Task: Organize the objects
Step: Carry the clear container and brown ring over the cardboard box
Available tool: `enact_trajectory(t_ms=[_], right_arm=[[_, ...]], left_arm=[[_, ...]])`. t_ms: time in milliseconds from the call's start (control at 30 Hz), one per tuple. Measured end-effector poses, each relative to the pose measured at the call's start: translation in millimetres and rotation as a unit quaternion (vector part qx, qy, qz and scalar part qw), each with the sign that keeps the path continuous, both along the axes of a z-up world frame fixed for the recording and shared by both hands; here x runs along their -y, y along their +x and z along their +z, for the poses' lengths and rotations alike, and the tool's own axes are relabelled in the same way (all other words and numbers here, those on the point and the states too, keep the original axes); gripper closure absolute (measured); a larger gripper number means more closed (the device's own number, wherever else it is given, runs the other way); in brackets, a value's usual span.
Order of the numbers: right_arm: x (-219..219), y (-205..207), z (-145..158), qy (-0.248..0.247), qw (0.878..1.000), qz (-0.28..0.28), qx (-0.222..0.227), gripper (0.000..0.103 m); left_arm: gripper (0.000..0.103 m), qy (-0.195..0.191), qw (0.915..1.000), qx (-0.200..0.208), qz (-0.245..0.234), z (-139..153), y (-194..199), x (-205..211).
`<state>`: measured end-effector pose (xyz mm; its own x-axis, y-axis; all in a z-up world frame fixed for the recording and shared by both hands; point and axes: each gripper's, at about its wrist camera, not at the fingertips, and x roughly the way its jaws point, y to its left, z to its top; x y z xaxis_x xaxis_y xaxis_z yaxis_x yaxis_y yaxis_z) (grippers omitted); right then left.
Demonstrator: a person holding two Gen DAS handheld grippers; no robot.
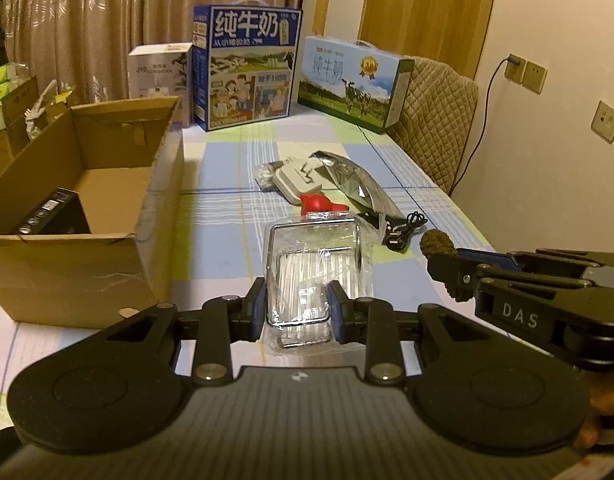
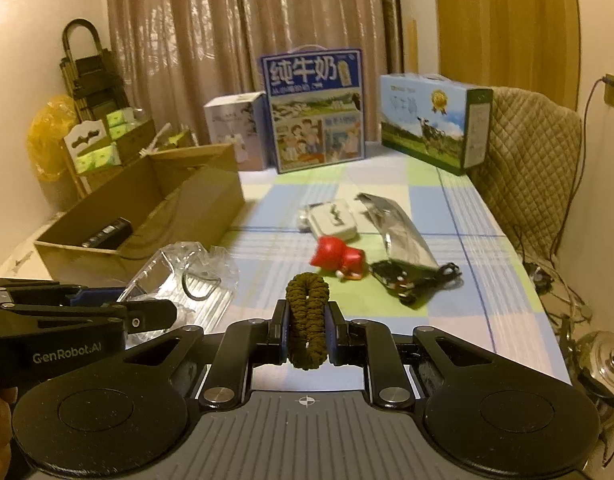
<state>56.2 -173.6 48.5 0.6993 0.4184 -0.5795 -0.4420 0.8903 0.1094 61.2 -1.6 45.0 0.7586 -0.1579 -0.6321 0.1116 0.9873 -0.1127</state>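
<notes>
Above the checked desk [image 1: 211, 216], the left tool [image 1: 295, 307] clamps a plastic-wrapped wire rack [image 1: 315, 264]; the right tool [image 2: 306, 330] pinches a braided cord [image 2: 307, 320].

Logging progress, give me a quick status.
Left gripper shut on clear packet. Right gripper shut on braided cord. Cardboard box open, path unobstructed.

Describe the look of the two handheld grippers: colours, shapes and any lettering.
Both are matte black. The left gripper and right gripper each have blue fingertip pads, jointed linkage arms with silver pivot screws, two round black discs and a grey ribbed body bearing a small crosshair mark. Seen side-on from the other camera, the right one reads "DAS" in white and the left one "GenRobot.AI". No cables or sleeves show.
</notes>
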Motion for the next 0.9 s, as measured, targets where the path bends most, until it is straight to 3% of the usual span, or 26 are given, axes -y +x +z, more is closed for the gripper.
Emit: enact_trajectory(t_ms=[500, 900], right_arm=[[-37, -12, 22, 0.007, 0.999, 0.04, 0.016, 0.088], [-105, -7, 38, 0.008, 0.994, 0.108, 0.029, 0.088]], left_arm=[[0.077, -0.003, 0.9994, 0.025, 0.024, 31, -23, -34], [0.077, 0.022, 0.9968, 0.039, 0.066, 66, -16, -111]])
